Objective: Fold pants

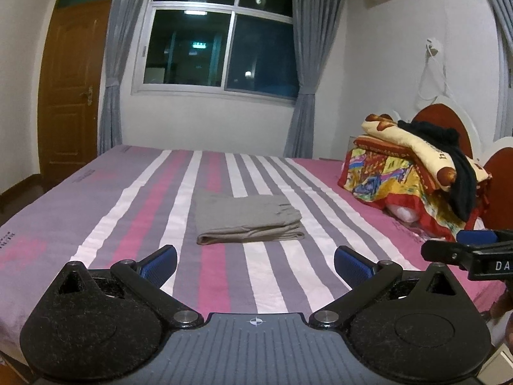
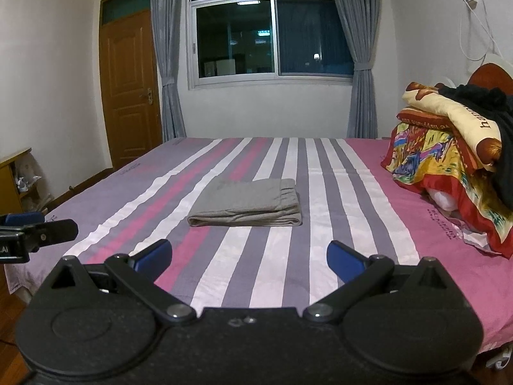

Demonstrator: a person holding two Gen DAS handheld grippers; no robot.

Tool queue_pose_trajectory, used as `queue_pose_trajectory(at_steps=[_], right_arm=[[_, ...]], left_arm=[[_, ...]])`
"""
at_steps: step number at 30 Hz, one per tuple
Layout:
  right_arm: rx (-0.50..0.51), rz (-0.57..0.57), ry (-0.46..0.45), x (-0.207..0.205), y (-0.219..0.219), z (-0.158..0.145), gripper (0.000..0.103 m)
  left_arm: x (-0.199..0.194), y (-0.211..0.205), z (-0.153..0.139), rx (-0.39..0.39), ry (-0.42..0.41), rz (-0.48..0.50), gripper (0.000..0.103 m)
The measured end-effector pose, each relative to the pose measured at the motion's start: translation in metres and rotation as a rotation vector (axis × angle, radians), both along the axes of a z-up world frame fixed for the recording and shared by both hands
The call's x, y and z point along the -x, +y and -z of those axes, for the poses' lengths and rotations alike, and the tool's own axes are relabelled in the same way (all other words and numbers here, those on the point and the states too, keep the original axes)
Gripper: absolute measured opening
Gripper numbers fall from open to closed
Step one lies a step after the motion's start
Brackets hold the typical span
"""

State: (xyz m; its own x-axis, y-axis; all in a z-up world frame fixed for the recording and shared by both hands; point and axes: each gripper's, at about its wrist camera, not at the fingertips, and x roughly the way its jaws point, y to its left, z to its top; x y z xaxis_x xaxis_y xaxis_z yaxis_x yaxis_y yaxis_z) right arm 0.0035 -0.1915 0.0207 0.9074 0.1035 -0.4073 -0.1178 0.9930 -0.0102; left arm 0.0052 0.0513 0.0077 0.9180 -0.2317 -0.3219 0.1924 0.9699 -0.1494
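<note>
right tool (image 1: pixel 471 253) cropped (label cut), headboard (image 1: pixel 439 122) half-hidden

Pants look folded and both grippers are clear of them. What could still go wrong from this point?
1. The folded grey pants show loose, uneven layers along the near edge; another grab there might catch only some layers and undo the fold.
2. The left gripper and right gripper, both open, hang side by side and could bump if they reach in together.
3. The pile of colourful blankets sits on the striped bed sheet to the right; a wide right swing could snag it.
</note>
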Motion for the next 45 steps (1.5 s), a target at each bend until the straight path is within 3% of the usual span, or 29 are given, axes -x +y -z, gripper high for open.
queue_pose_trajectory(at_steps=[45], right_arm=[[0.015,-0.001,-0.007,-0.0012,0.0006,0.003,0.103]], left_arm=[[0.0026,-0.0053,-0.0019,-0.015,-0.017,0.009,0.103]])
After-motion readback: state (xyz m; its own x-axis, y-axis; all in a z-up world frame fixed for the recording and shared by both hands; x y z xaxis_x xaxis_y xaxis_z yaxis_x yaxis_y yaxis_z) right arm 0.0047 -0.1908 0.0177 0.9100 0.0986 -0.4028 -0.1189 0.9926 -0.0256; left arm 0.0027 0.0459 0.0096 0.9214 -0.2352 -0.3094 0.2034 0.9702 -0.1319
